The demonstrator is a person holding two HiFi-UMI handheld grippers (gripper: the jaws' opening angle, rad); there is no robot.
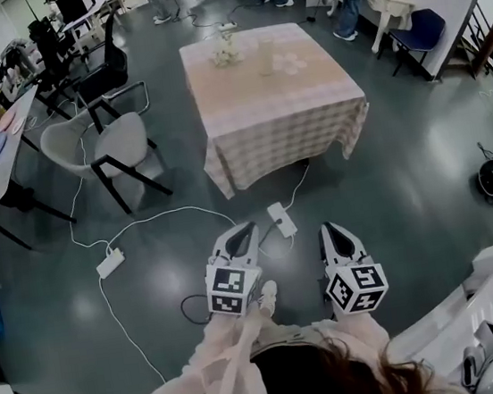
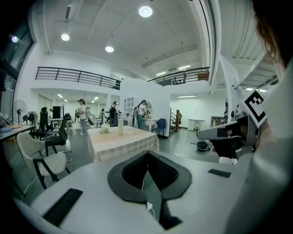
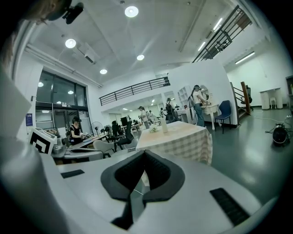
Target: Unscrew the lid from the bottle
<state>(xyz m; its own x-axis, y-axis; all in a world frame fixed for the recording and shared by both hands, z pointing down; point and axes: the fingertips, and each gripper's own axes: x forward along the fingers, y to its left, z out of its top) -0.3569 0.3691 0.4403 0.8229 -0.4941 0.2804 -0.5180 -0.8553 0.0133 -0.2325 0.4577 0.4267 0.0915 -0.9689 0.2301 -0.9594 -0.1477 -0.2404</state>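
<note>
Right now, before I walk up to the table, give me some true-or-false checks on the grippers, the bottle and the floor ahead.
1. The left gripper is holding the bottle. False: its fingers are shut on nothing, and the bottle stands far off on the table.
2. The right gripper is shut and empty. True.
3. The bottle stands upright on the checked cloth. True.
4. The floor between the grippers and the table has nothing on it. False: a power strip and a white cable lie there.
</note>
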